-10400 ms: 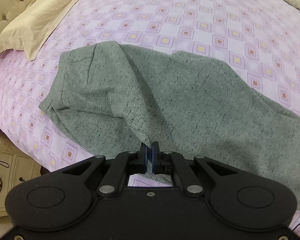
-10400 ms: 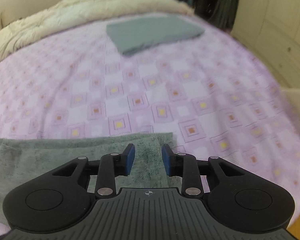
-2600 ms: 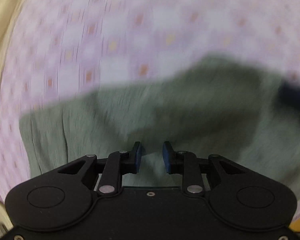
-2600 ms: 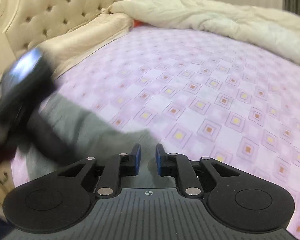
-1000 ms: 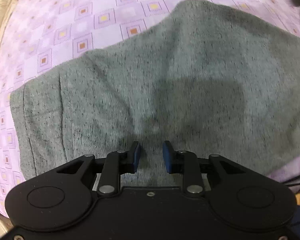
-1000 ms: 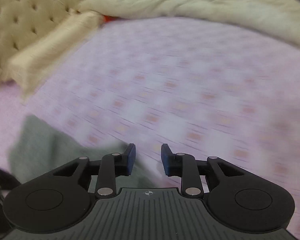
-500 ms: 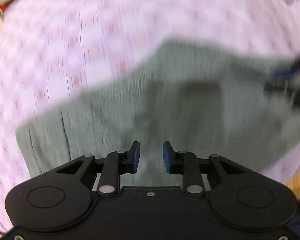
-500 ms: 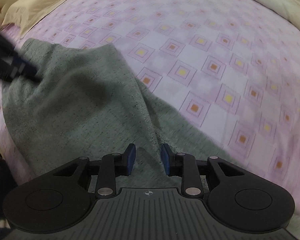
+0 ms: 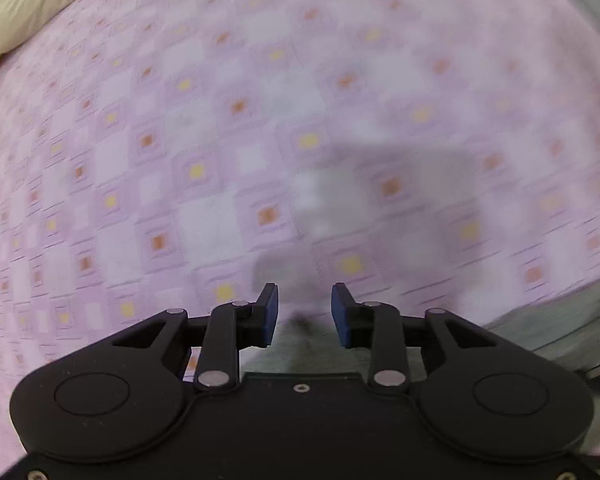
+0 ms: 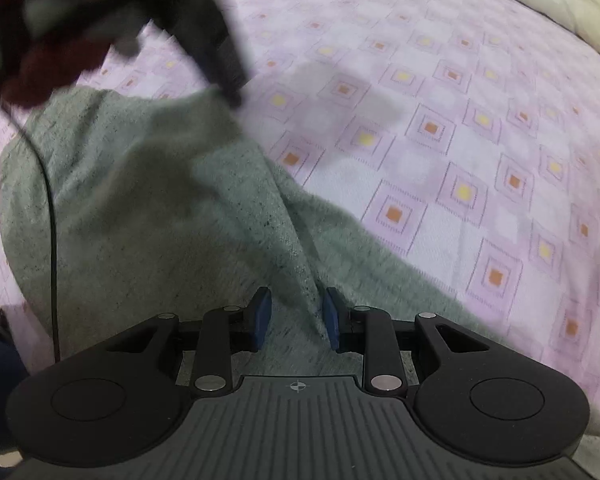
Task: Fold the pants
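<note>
One pair of grey pants (image 10: 148, 216) on the bed (image 10: 480, 128), bunched at 9 o'clock. Two units: left hand-held gripper (image 9: 303, 314) part open, jaws just widening, empty; right hand-held gripper (image 10: 293, 318) part open, straddling a pants fold, not pinching.

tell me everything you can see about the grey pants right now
The pants are soft, heathered grey-green knit with dark flecks. They lie rumpled on the purple checked bedsheet, partly doubled over, with a raised fold ridge running down toward the right gripper. Its open blue pads sit either side of that ridge without visibly pinching it. The blurred left gripper is at the far edge of the cloth; contact unclear. A thin black cable crosses the left side.
</note>
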`<state>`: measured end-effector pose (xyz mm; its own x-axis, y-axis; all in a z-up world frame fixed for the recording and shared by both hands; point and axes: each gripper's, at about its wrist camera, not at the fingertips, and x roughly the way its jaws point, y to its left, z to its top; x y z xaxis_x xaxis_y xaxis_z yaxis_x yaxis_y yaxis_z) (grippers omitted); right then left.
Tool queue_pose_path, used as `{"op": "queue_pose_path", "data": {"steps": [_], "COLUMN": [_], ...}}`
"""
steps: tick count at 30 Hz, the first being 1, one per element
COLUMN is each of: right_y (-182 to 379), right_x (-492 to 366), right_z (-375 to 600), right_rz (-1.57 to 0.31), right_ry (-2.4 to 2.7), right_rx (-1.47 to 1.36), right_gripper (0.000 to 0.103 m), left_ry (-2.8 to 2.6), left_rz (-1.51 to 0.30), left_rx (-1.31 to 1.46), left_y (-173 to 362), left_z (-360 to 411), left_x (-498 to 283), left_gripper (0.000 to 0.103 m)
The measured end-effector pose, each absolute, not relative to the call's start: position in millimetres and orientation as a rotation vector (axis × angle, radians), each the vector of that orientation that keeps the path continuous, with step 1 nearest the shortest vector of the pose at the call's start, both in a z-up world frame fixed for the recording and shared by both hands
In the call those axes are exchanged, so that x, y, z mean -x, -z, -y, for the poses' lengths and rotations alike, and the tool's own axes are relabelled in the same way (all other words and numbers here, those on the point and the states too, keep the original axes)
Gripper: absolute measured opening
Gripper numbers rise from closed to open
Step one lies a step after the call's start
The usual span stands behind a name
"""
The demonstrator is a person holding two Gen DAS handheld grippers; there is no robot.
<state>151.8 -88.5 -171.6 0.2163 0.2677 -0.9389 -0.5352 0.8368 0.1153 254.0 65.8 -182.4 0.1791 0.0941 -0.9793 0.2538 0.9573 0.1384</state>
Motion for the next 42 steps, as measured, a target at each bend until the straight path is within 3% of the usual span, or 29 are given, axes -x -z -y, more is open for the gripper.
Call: {"op": "queue_pose_path", "data": {"steps": [1,3,6,14,20,23,28,32,38,42], "right_y": [173,174,180,182,150,157,185,179,160,178], "right_x": [-157,-169,-188,-206,-167,-159,-129,-112,-81,-59], "right_z": [89,87,79,41,54,50,91,137,151,151], "right_rz": [-1.226,-1.215,-1.212,-1.101,-0.955,-1.021,-1.117,-1.154,-1.153,-1.300], "right_ry": [-0.568,-0.585,-0.620,-0.634,-0.548,-0.556,-0.280,0.048,0.105,0.128], "right_rx": [0.252,0.226,0.193,0.276,0.258,0.249,0.261,0.173,0.084,0.086], "right_gripper": [0.028,0.028,0.029,0.029,0.029,0.028,0.029,0.029,0.029,0.028], "left_ry": [0.073,0.041,-0.005,-0.041,-0.116,-0.053,0.003,-0.033,0.026,0.151], "left_rz": [-1.399,-1.364,-1.370,-1.361,-1.231,-1.208,-1.298,-1.289,-1.224,-1.254], "left_rx": [-0.319,-0.252,-0.180,-0.146,-0.111,-0.108,-0.255,-0.231,-0.250,-0.301], "left_y": [191,191,189,186,144,132,177,189,158,167], "left_z": [-73,-96,-121,-124,-130,-124,-109,-136,-130,-119], "left_x": [-250,-240,-233,-236,-226,-207,-182,-171,-158,-128], "left_gripper": [0.043,0.061,0.064,0.062,0.057,0.057,0.059,0.069,0.062,0.062]}}
